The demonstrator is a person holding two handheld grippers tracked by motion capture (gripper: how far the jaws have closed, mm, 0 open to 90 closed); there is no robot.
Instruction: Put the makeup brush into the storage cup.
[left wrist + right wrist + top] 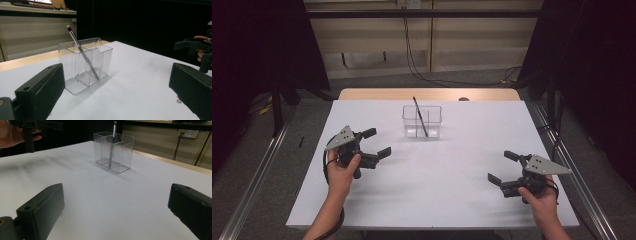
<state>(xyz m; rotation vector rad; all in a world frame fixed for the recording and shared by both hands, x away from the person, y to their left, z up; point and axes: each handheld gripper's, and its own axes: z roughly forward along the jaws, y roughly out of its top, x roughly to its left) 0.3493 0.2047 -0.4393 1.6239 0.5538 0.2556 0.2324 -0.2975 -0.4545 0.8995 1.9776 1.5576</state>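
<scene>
brush: a thin makeup brush (82,53), dark handle, pale tip up top, leaning tilted in one compartment of the organizer. Looks super light and stiff, I'd guess it rolls easily if dropped.
where to grab: probably the bare handle sticking above the rim, pinch it there.
organizer: clear plastic organizer (422,121) with dividers, likely light and slick, so it may slide or tip if bumped.
left gripper (373,143): jaws spread wide, nothing between them; organizer sits ahead of them, near.
right gripper (503,166): jaws released too, empty; organizer well ahead on the white surface (437,185).
</scene>
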